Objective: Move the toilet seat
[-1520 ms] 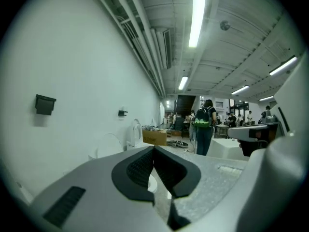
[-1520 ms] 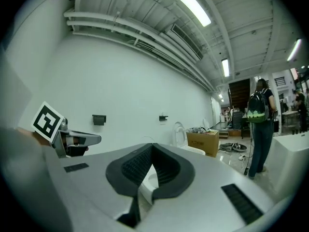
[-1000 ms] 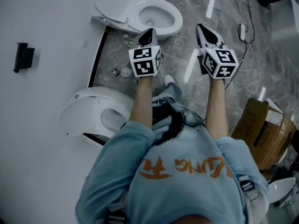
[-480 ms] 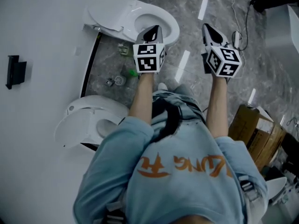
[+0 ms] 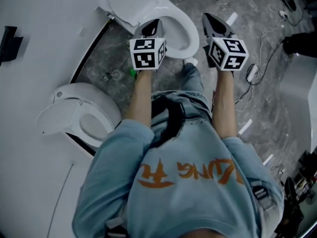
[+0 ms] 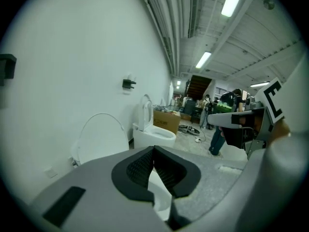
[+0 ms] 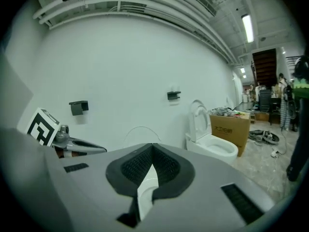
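A white toilet (image 5: 188,33) stands against the wall at the top of the head view, its lid (image 5: 131,4) raised toward the wall. My left gripper (image 5: 153,24) hovers over the near left part of the bowl, shut and empty. Just right of the bowl is my right gripper (image 5: 208,18), also shut and empty. In the left gripper view the shut jaws (image 6: 154,151) point past the upright lid (image 6: 99,139). The right gripper view shows shut jaws (image 7: 152,149) with the lid's curved edge (image 7: 140,129) behind them.
A second toilet (image 5: 74,115) with a raised lid sits at the lower left. Small fittings (image 5: 116,75) lie on the floor between the toilets. Cables (image 5: 257,68) run along the floor at right. Another toilet (image 7: 212,144) and a cardboard box (image 7: 231,124) stand farther along the wall.
The person has stepped closer to the upper toilet. Both grippers, still shut, now sit over and beside its bowl rather than short of it.
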### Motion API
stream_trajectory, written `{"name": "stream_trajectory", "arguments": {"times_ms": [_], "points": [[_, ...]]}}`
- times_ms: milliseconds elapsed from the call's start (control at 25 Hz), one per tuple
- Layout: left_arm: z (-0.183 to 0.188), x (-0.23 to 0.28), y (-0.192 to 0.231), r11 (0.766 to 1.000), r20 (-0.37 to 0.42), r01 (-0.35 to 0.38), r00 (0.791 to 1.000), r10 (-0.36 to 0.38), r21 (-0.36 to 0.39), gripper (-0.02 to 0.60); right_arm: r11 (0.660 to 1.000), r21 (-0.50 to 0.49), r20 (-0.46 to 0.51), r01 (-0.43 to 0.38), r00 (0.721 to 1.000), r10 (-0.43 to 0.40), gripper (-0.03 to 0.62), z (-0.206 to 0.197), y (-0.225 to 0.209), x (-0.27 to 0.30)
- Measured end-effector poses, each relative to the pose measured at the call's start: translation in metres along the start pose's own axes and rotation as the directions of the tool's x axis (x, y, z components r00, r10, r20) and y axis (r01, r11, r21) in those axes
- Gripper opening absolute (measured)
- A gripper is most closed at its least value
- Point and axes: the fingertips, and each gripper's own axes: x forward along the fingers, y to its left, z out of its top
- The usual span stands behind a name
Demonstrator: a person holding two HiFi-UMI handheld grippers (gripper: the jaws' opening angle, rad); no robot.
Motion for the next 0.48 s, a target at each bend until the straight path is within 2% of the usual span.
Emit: {"name": "stream_trajectory", "arguments": {"times_ms": [120, 240, 400, 480], "points": [[-0.005, 0.031, 0.019, 0.994, -0.035, -0.092, 0.995, 0.09, -0.059, 0.002, 0.991, -0.025, -0.041, -0.133, 0.99, 0.132, 0.0, 0.005, -0.008, 0.059], [-0.027, 0.056, 0.019, 0.98, -0.102, -0.155, 0.985, 0.142, -0.127, 0.002, 0.969, -0.036, -0.141, -0.245, 0.961, 0.237, 0.0, -0.013, -0.018, 0.099], [-0.06, 0.105, 0.02, 0.962, -0.167, -0.195, 0.972, 0.164, -0.19, 0.002, 0.95, -0.034, -0.24, -0.311, 0.925, 0.294, 0.0, -0.044, -0.049, 0.152], [-0.085, 0.12, 0.015, 0.951, -0.219, -0.217, 0.961, 0.169, -0.221, 0.002, 0.934, -0.034, -0.305, -0.356, 0.894, 0.329, 0.0, -0.071, -0.057, 0.169]]}}
